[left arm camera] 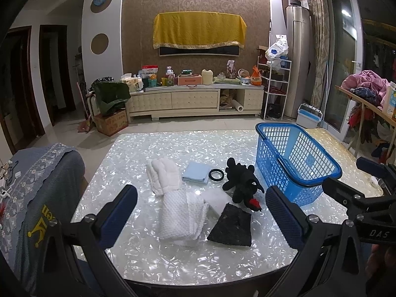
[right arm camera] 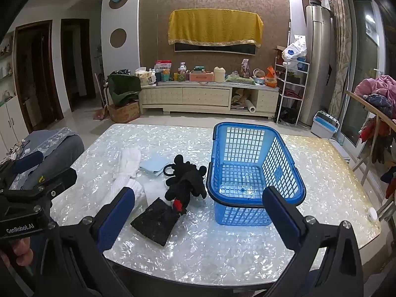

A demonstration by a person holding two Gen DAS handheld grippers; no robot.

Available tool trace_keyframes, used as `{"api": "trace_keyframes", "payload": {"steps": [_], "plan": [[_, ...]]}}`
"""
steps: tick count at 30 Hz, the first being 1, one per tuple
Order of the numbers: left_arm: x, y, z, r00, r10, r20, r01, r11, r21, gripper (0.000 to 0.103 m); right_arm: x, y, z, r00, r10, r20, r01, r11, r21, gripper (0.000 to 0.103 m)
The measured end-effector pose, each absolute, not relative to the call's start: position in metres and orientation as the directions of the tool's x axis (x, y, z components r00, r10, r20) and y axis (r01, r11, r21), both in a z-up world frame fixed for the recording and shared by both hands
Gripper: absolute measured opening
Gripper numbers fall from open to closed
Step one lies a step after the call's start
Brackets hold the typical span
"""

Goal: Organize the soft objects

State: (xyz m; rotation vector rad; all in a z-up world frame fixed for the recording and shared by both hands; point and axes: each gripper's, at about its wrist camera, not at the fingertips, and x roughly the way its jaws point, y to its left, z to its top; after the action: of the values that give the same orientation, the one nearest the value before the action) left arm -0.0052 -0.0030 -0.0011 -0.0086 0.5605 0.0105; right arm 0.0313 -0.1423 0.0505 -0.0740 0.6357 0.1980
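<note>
A blue plastic basket (left arm camera: 294, 158) (right arm camera: 250, 165) stands empty on the right of the shiny table (left arm camera: 153, 259). Left of it lie a black plush toy (left arm camera: 241, 180) (right arm camera: 188, 180), a dark sponge pad (left arm camera: 231, 226) (right arm camera: 156, 221), a white towel (left arm camera: 173, 198) (right arm camera: 126, 170), a light blue cloth (left arm camera: 196, 172) (right arm camera: 153, 164), a white flat pad (left arm camera: 214, 201) and a black ring (left arm camera: 216, 174). My left gripper (left arm camera: 200, 212) is open and empty above the near towel end. My right gripper (right arm camera: 198, 212) is open and empty near the table's front edge.
A chair with a grey-blue cover (left arm camera: 42, 188) stands at the table's left side. A small white object (right arm camera: 372, 213) lies at the table's right edge. Behind the table are a TV cabinet (left arm camera: 195, 99) and a white rack (left arm camera: 276, 86).
</note>
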Motion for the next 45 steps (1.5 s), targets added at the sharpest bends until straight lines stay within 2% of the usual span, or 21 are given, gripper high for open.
{"api": "trace_keyframes", "payload": {"steps": [32, 36, 45], "plan": [[-0.006, -0.004, -0.004, 0.841, 0.004, -0.541, -0.004, 1.000, 0.002, 0.103, 0.032, -0.143, 0.047, 0.756, 0.182, -0.629, -0.235, 0.972, -0.001, 0.103], [-0.005, -0.002, -0.004, 0.838, 0.012, -0.545, -0.007, 1.000, 0.011, 0.103, 0.033, -0.145, 0.048, 0.750, 0.220, -0.623, -0.259, 0.965, 0.029, 0.103], [0.013, 0.011, 0.004, 0.832, -0.003, -0.554, -0.002, 1.000, -0.009, 0.103, 0.040, -0.136, 0.063, 0.785, 0.188, -0.590, -0.268, 0.962, -0.050, 0.103]]}}
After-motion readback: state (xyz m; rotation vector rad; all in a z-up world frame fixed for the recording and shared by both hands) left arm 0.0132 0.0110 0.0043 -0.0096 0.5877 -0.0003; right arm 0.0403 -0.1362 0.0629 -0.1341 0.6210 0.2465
